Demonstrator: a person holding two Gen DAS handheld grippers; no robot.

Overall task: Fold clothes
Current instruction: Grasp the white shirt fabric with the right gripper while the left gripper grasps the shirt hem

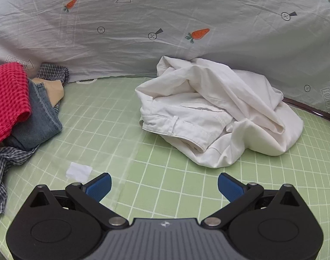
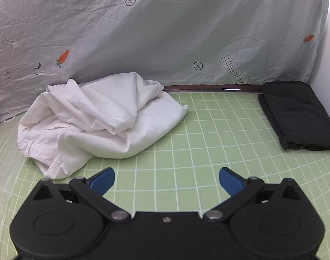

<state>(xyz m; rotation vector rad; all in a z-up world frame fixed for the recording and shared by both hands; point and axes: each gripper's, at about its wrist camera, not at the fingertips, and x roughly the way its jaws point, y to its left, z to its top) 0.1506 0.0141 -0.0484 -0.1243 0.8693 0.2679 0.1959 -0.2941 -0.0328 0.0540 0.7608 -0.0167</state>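
Bare green grid mat (image 1: 165,173) is lying open between the left gripper (image 1: 164,186) and the crumpled white garment (image 1: 208,112), which is blocking the far middle. A pile of unfolded clothes (image 1: 24,108) is crowding the left edge. Right of the white garment, open mat is running far to the backdrop sheet (image 2: 186,32). A folded black garment (image 2: 295,114) is occupying the far right corner.

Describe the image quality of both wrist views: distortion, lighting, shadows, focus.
Left wrist view: strong fisheye bends the green grid cloth lines; dark vignette in the top corners; soft even light, faint shadow under the white garment; sharp overall. Right wrist view: same curving of the grid; the black folded cloth shows little detail; bright wall at the right edge; no glare.
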